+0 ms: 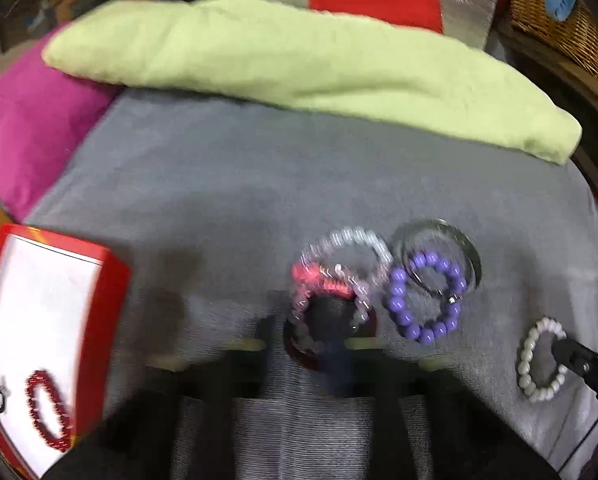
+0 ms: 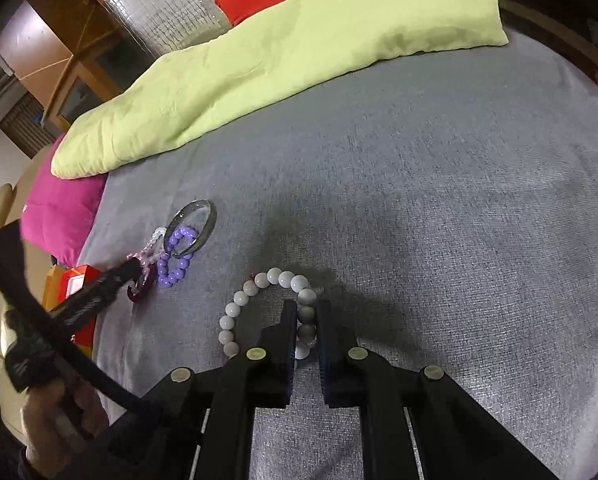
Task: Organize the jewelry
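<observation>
Right gripper point(image 2: 307, 312) closed around one side of white bead bracelet point(image 2: 251, 289) on grey cloth point(image 2: 439, 208), left gripper point(image 2: 133, 270) at purple bracelet point(image 2: 175, 268) and clear bangle point(image 2: 193, 228), green pillow point(image 2: 279, 64) behind

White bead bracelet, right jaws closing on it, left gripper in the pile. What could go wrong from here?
1. The right gripper pinches the white bead bracelet at only a bead or two; round beads could squirt out or the strand may swing loose.
2. The left gripper is at a tangle: dark red bangle, pink bracelet and clear bead bracelet overlap, so one may drag the others.
3. The purple bead bracelet overlaps the glass bangle; it might shift too.
</observation>
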`<state>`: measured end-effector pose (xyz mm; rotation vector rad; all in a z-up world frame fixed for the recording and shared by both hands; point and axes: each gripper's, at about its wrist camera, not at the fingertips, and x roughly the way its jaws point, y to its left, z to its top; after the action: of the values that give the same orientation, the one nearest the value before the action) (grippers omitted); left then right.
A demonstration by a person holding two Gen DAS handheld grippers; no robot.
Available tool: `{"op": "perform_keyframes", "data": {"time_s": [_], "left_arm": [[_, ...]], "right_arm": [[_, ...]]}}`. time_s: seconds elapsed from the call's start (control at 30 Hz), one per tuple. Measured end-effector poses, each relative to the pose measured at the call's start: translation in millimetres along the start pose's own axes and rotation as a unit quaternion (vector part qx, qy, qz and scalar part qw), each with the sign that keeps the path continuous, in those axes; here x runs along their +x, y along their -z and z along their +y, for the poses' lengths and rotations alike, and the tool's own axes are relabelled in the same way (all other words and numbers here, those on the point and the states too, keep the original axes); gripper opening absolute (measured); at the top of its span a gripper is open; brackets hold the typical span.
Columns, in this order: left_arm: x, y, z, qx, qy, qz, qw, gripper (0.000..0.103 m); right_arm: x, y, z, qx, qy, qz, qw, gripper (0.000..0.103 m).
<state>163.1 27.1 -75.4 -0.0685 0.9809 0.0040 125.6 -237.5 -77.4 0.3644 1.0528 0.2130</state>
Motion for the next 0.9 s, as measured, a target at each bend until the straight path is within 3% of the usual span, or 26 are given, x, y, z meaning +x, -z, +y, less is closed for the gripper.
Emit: {"op": "perform_keyframes", "data": {"time_s": [0.2, 0.43, 0.67, 0.9], "left_arm": [[-47, 17, 2, -0.011, 0.062, -0.078, 0.995, 0.008], [-81, 40, -3, -0.016, 0.134, -0.11, 0.9847, 0.008], [-74, 64, -26, 0.02, 0.123, -0.104, 0.9867, 0.008], [-68, 67, -24, 0.02, 0.083, -0.1, 0.9913, 0.008]], "right_arm": [[1, 0, 1, 0.0, 0.002, -0.003, 1.0, 0.01], [2, 0, 2, -0.002, 0.003, -0.006, 1.0, 0.01], [-7, 1, 6, -0.008, -0.006, -0.022, 1.0, 0.01], [-24, 1, 17, -0.024, -0.025, -0.055, 0.998, 0.01]]}}
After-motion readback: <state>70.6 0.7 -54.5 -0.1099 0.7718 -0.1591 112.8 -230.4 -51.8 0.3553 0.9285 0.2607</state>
